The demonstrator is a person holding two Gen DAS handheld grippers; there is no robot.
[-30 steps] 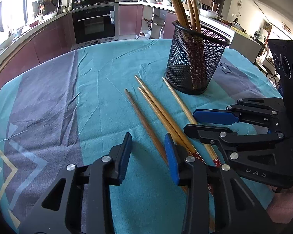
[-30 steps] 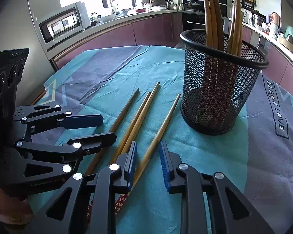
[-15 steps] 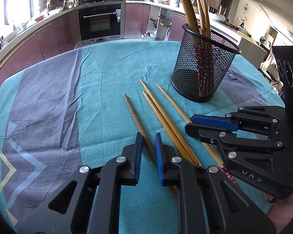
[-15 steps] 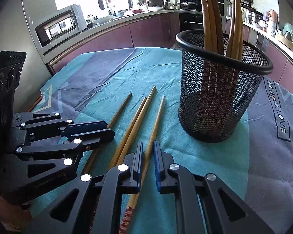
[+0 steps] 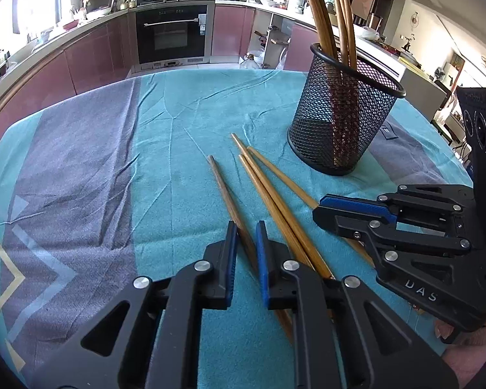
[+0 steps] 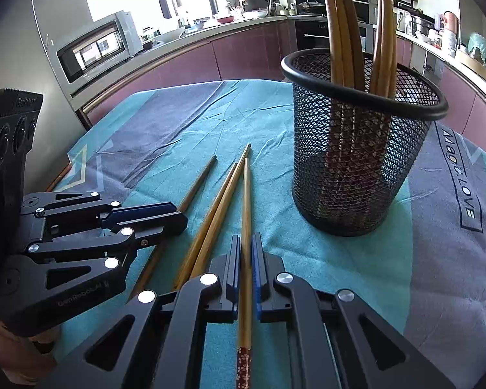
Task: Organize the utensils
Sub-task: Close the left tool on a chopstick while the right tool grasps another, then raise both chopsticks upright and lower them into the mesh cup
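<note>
Several wooden chopsticks lie on the teal and grey tablecloth [image 5: 81, 168]. My left gripper [image 5: 244, 227] is shut on the darker leftmost chopstick [image 5: 223, 188], low at the cloth. My right gripper [image 6: 245, 240] is shut on the rightmost light chopstick [image 6: 246, 194], whose patterned red end shows behind the jaws. A pair of chopsticks [image 5: 269, 191] lies loose between them; it also shows in the right wrist view [image 6: 210, 214]. A black mesh holder [image 5: 343, 120] stands upright beyond, with several chopsticks in it, seen too in the right wrist view [image 6: 356, 149].
The two grippers lie close side by side: the right one [image 5: 320, 204] shows in the left wrist view, the left one [image 6: 178, 214] in the right wrist view. Kitchen counters, an oven [image 5: 171, 32] and a microwave [image 6: 97, 48] stand past the table edge.
Both grippers went from open to shut, each closing around a chopstick. The right-hand chopstick has swung into line with the right gripper's jaws.
</note>
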